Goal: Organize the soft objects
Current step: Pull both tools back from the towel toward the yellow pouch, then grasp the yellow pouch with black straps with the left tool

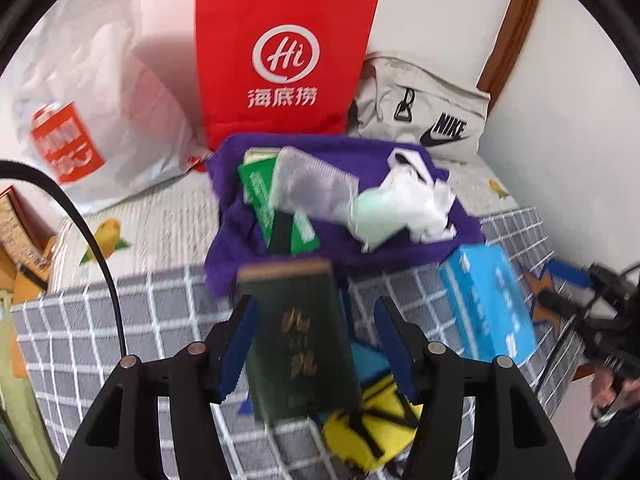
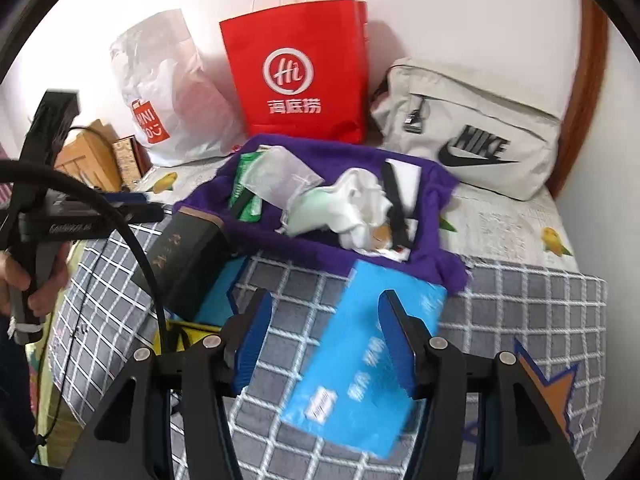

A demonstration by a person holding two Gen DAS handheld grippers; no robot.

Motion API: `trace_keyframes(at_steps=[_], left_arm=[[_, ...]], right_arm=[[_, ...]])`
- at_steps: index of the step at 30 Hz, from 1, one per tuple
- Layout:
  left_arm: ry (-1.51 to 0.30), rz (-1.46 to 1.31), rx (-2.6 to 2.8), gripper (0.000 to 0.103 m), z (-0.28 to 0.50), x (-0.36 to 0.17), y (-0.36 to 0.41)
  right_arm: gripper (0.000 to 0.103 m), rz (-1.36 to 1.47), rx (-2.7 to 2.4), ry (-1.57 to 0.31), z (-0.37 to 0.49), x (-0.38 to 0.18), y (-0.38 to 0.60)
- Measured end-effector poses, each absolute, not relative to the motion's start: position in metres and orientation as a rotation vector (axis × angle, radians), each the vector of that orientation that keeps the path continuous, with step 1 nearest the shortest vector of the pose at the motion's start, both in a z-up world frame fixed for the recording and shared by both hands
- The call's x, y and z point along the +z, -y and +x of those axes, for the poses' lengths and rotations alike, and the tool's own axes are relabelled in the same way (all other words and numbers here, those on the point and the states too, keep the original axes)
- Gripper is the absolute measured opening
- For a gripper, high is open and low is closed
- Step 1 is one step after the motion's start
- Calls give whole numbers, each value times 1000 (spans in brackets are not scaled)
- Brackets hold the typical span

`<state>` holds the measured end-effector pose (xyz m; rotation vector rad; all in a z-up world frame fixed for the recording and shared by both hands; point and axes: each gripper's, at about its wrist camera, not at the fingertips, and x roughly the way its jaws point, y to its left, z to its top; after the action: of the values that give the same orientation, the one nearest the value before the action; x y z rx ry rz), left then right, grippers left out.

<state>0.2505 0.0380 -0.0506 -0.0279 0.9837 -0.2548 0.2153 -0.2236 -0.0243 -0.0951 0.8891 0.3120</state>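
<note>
A purple towel (image 1: 352, 248) lies on the bed with a green packet (image 1: 256, 188), a grey mesh pouch (image 1: 308, 184) and crumpled white cloth (image 1: 404, 204) on it. A dark green pack (image 1: 300, 344) sits between the fingers of my left gripper (image 1: 316, 344); the jaws are apart and it looks loose and blurred. My right gripper (image 2: 324, 340) is open over a blue tissue pack (image 2: 360, 364) on the checked blanket (image 2: 520, 320). The towel (image 2: 280, 236) and the green pack (image 2: 184, 256) also show in the right wrist view.
A red paper bag (image 1: 280, 64), a white plastic bag (image 1: 92, 92) and a grey Nike bag (image 1: 432, 108) stand against the wall. A yellow and blue item (image 1: 372, 424) lies under the left gripper. A wooden post (image 2: 588, 92) rises at the right.
</note>
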Motion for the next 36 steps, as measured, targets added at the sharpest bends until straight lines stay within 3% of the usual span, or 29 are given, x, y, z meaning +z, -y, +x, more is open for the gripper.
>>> trace_keyframes(at_steps=[7,15,21,36], left_arm=[[-1043,-45,-262,58,190,-99,-29],[-1089,-69,-234,58,175,-147,-10],[-1057,-45,-217,36,172,-152,-11],[-980,-158,-348,19,165,-92,-31]], right_arm=[[58,-55,247,-882,187,-27,265],[58,-5,205,-930,179,-47,297],[58,-4,213,-954,177,-61,298],[58,26,253,-944,191,-66,289]])
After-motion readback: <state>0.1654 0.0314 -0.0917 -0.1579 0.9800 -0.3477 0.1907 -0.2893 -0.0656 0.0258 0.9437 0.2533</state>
